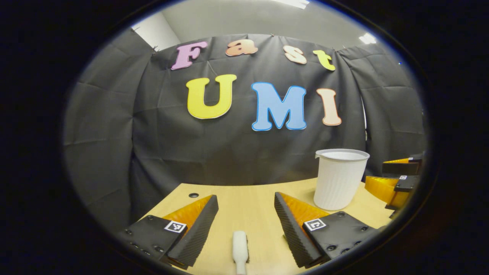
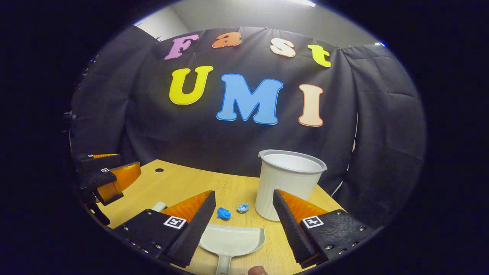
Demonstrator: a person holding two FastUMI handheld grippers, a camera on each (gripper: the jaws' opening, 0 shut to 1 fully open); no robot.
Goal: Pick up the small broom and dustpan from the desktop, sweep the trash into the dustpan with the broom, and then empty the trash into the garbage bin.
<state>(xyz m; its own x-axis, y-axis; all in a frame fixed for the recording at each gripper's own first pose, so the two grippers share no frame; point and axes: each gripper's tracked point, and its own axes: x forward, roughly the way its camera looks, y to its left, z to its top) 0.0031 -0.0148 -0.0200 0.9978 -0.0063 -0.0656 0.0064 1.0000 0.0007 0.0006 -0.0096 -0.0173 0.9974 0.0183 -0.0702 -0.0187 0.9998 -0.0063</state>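
A white broom handle [image 1: 240, 248] lies on the wooden desktop [image 1: 248, 214], below and between the spread fingers of my open left gripper [image 1: 245, 198]. My right gripper [image 2: 243, 193] is open too and hovers over the white dustpan [image 2: 231, 238], which lies flat with its handle pointing toward me. Two crumpled blue paper scraps [image 2: 224, 213] [image 2: 243, 207] sit just beyond the pan's mouth. The white ribbed garbage bin [image 2: 288, 183] stands upright behind them, to the right. Neither gripper touches anything. The left gripper [image 2: 118, 164] appears at the far left, the right gripper [image 1: 386, 173] at the far right.
The black cloth wall closes off the desk's back edge right behind the bin [image 1: 340, 179]. A small dark hole [image 2: 159, 170] marks the desk's far left corner. A fingertip [image 2: 258, 270] shows at the bottom edge of the right gripper view.
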